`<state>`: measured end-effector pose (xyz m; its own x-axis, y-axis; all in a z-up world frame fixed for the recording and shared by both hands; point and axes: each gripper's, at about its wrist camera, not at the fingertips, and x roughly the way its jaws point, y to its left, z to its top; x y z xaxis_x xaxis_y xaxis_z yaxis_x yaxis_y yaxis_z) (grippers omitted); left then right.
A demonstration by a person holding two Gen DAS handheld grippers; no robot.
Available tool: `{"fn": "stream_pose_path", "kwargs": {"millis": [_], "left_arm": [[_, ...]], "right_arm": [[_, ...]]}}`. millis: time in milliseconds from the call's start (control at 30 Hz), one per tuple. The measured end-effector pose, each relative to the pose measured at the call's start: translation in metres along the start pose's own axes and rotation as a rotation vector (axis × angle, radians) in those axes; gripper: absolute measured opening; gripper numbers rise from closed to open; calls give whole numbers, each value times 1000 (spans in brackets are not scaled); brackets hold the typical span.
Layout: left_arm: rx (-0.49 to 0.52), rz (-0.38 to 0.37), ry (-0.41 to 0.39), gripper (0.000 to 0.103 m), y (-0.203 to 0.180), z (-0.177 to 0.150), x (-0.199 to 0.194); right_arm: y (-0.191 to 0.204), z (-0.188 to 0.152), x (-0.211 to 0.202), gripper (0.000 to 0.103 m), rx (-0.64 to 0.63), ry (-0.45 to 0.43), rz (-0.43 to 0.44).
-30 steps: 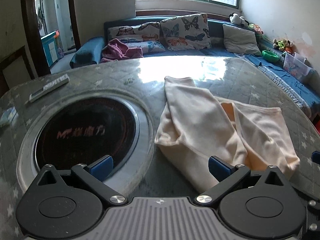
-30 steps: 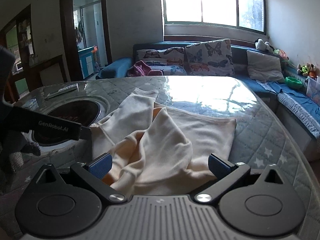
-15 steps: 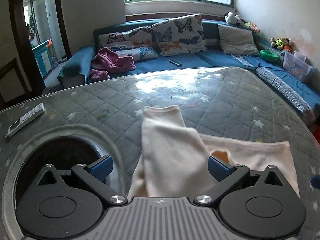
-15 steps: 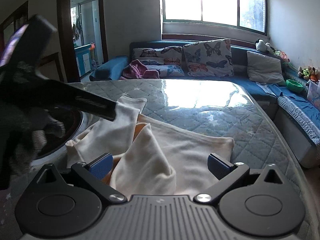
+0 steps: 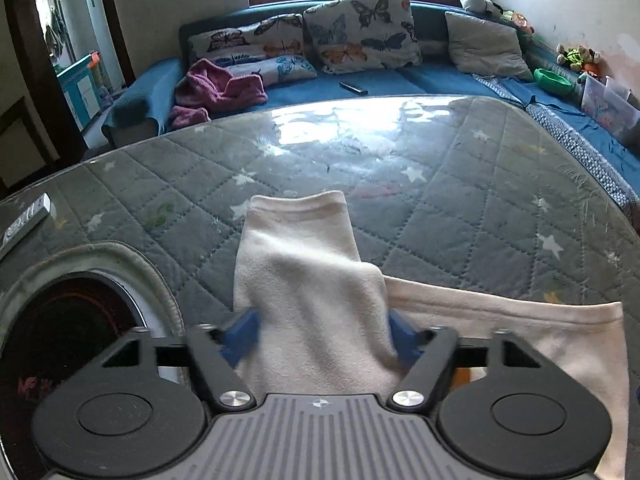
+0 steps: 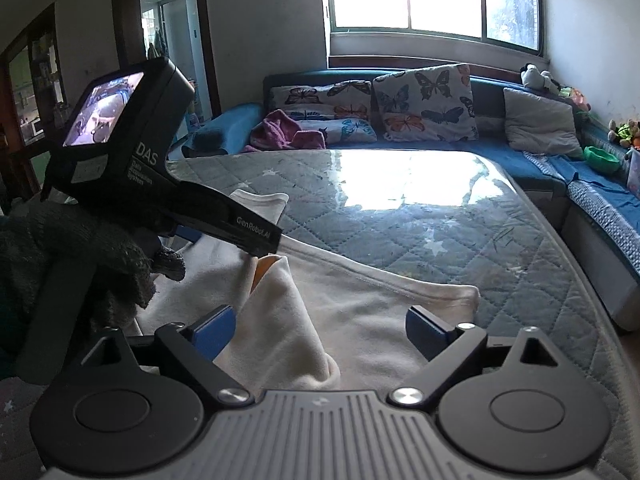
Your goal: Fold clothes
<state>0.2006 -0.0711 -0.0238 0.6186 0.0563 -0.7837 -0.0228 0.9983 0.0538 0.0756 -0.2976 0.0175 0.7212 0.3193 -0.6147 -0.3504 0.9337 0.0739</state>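
We saw the cream garment [image 5: 308, 292] spread on the quilted grey surface [image 5: 460, 200], one sleeve reaching toward 12 o'clock in the left wrist view, its body running off toward 3 o'clock. A round dark inset [image 5: 60, 332] sat in the surface at 9 o'clock, close beside the sleeve, and a remote control [image 5: 26, 220] lay near the surface's edge at 10 o'clock. Beyond the far edge stood a blue sofa [image 5: 420, 80] with butterfly cushions [image 5: 360, 32] and a purple cloth [image 5: 220, 88]. The far half of the surface lay bare. The left tool [image 5: 322, 336] had its blue fingers drawn in against the sleeve on both sides; whether they truly pinched it, we could not tell. In the right wrist view, a gloved hand [image 6: 80, 248] held that tool tilted down over the garment [image 6: 360, 304] at 10 o'clock. The right tool [image 6: 320, 330] was spread wide above the garment's body, gripping nothing.
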Motion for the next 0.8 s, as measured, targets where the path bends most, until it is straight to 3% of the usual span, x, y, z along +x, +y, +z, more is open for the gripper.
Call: {"fn": "stream_pose_path", "kwargs": {"millis": [233, 633, 800], "left_arm": [[-37, -55, -26, 13, 22, -5, -10], [-161, -87, -91, 10, 74, -25, -53], [-213, -89, -112, 10, 95, -38, -72]], "right_arm": [[-2, 11, 13, 86, -15, 4, 31], [16, 26, 57, 64, -47, 62, 92], [16, 24, 77, 44, -38, 111, 90]]}}
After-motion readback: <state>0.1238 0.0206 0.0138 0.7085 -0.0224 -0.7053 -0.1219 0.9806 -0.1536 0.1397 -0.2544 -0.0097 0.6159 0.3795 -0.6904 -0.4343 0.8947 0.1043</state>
